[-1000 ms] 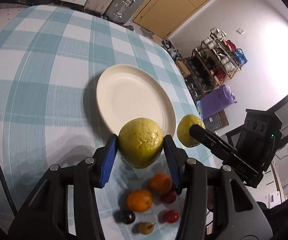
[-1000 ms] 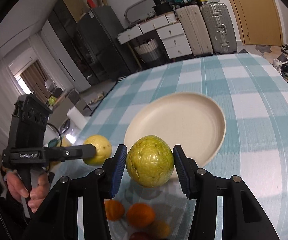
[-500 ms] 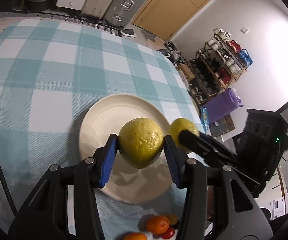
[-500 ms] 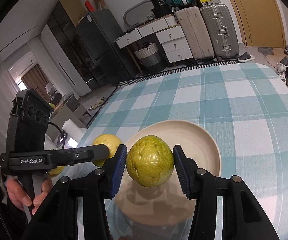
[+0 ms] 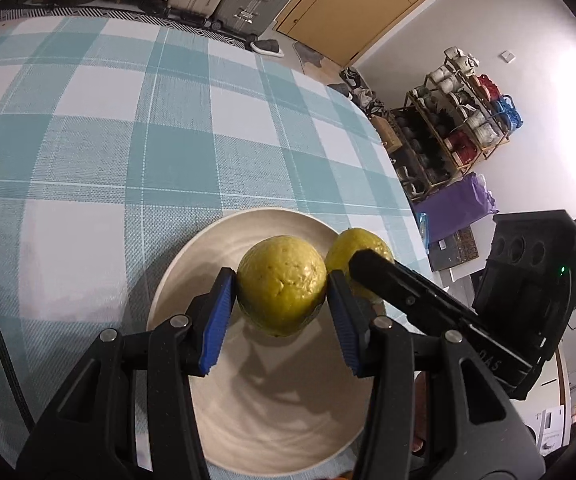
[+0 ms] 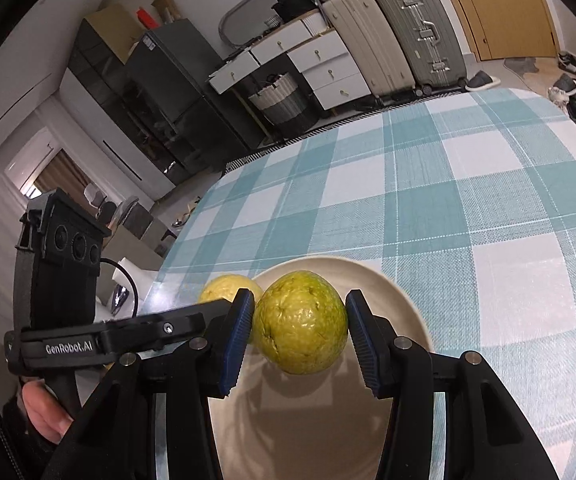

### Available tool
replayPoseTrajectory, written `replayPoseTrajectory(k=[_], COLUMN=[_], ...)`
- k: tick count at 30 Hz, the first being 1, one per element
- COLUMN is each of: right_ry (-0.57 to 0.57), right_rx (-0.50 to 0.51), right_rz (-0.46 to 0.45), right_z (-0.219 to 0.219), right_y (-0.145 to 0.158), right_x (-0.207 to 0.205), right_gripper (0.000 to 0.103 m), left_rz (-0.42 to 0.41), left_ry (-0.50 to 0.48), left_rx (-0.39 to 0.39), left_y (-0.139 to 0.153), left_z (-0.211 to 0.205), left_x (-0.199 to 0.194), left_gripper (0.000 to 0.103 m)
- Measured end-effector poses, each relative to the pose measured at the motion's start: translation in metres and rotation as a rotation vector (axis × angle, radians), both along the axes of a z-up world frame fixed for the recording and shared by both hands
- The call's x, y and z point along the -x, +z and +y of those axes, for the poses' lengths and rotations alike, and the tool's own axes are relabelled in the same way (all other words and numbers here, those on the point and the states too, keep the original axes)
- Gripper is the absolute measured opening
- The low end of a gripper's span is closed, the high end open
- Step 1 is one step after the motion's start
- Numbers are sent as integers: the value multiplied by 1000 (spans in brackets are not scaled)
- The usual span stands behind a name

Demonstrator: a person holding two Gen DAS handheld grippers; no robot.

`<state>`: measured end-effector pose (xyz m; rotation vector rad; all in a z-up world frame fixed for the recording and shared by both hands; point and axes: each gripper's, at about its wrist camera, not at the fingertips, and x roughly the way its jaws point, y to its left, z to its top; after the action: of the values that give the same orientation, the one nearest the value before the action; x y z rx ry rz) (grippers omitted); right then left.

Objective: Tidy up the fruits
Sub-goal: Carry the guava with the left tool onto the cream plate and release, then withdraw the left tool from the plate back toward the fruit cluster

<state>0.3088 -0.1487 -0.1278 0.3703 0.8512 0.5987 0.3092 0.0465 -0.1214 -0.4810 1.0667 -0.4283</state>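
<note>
realistically, the main risk is lying in how close the 2 tools are working: the left gripper point(image 5: 281, 306) is clamping a yellow-green fruit point(image 5: 281, 285) between its blue pads, and the right gripper point(image 6: 300, 334) is pinching a greener fruit point(image 6: 300, 322) the same way, both jaws spread only as wide as the fruit they are gripping. in each wrist view the other fruit is sitting just beside the near finger, so lowering both at once is likely risking a knock between fingers or between fruits, which i judge could be twisting 1 round fruit out of its narrow 2-point hold. both are hanging above the cream plate point(image 5: 191, 264), casting shadows on its surface, so neither appears to be resting on it; letting go from this height is probably sending a round fruit rolling toward the shallow rim and onto the teal checked tablecloth point(image 5: 127, 120). the greener fruit is also hovering nearer the plate's left edge in the right wrist view, with the left gripper's fruit point(image 6: 227, 286) showing partly beyond the rim, so a drop there may be missing the plate. as for containers, the plate is the only 1 showing, and nothing seems to be lying in it; whether other fruit is sitting nearby i cannot tell.
</note>
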Motion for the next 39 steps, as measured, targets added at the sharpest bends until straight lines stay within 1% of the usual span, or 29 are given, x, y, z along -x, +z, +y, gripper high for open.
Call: replayPoseTrajectory(k=[5, 8, 11, 13, 15, 17, 19, 20, 22, 24, 25, 26, 27, 28, 34, 37, 39], right_ry=[7, 11, 5, -9, -14, -21, -43, -51, -62, -75, -76, -69, -64, -68, -70, -76, -78], right_rx=[3, 2, -12, 10, -1, -25, -29, -26, -27, -6, 9, 20, 30, 46, 130, 153, 159], right_rz=[27, 27, 22, 33, 39, 44, 22, 9, -25, -46, -59, -71, -76, -85, -184, -229, -258], right_z=[3, 6, 6, 7, 5, 0, -5, -8, -13, -16, -16, -16, -15, -15, -11, -10, -11], right_y=[-9, -12, -12, -14, -15, -14, -8, -4, 5, 11, 14, 17, 19, 21, 39, 48, 53], right_x=[-12, -13, -14, -15, -16, -16, -12, -10, -3, 4, 8, 12, 16, 20, 57, 73, 84], right_gripper=[49, 49, 49, 49, 52, 54, 56, 57, 63, 73, 74, 82, 94, 97, 99, 102, 102], left_rz=[19, 17, 21, 25, 21, 21, 16, 7, -13, -34, -41, -47, -59, -67, -115, -144, -162], left_ry=[1, 5, 13, 34, 41, 50, 49, 47, 53, 62, 65, 71, 75, 77, 105, 128, 140], left_rx=[-3, -36, -38, -50, -51, -54, -54, -57, -69, -87, -94, -105, -123, -135, -237, -280, -305], left_y=[-12, -14, -15, -15, -12, -9, -4, 0, 7, 15, 19, 22, 26, 29, 47, 56, 61], left_z=[-4, -8, -9, -7, -5, -4, -4, -5, -4, -3, -3, -2, -2, -2, 1, 3, 5], left_x=[-8, -10, -12, -13, -11, -9, -6, -3, 2, 10, 14, 18, 24, 28, 58, 75, 85], left_gripper=[44, 44, 44, 45, 45, 49, 50, 55, 60, 62, 62, 62, 62, 62, 62, 62, 66])
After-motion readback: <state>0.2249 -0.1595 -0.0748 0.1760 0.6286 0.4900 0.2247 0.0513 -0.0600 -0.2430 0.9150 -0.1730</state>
